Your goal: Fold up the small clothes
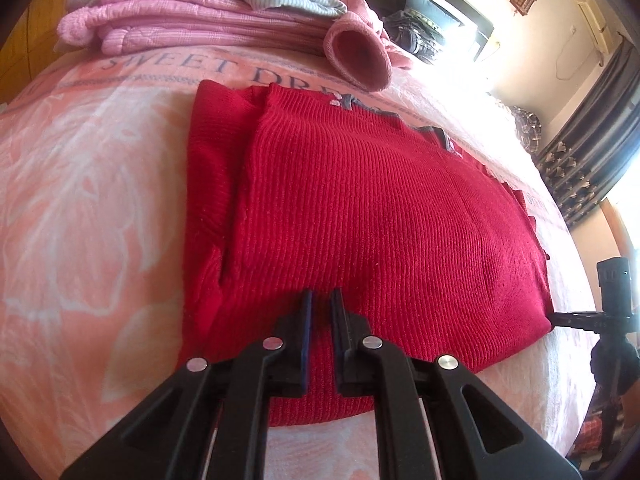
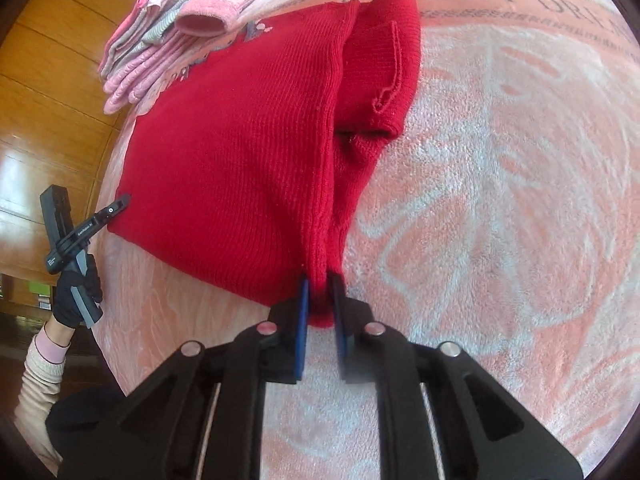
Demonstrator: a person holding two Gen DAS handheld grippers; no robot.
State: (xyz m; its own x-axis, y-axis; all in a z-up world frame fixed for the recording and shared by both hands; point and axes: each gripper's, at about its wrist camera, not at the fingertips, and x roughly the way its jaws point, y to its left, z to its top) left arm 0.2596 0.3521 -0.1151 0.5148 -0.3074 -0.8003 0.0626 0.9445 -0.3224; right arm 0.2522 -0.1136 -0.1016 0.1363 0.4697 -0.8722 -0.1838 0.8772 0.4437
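Note:
A red knit sweater (image 1: 380, 208) lies partly folded on the pink bedspread (image 1: 80, 200), with one side and a sleeve turned over the body. My left gripper (image 1: 323, 300) hovers over its near edge, the fingers almost together and nothing between them. In the right wrist view the sweater (image 2: 240, 140) stretches away from me. My right gripper (image 2: 320, 284) is shut on its near corner, and red cloth bunches between the blue pads. The left gripper (image 2: 120, 202), held by a black-gloved hand, shows at the sweater's left edge. The right gripper (image 1: 568, 315) shows at the sweater's right corner.
A pile of folded pink and grey clothes (image 1: 180, 12) sits at the head of the bed, with a pink cuff (image 1: 356, 52) hanging toward the sweater. The same pile (image 2: 160, 40) lies just beyond the sweater. Wooden panelling (image 2: 48, 100) stands left of the bed.

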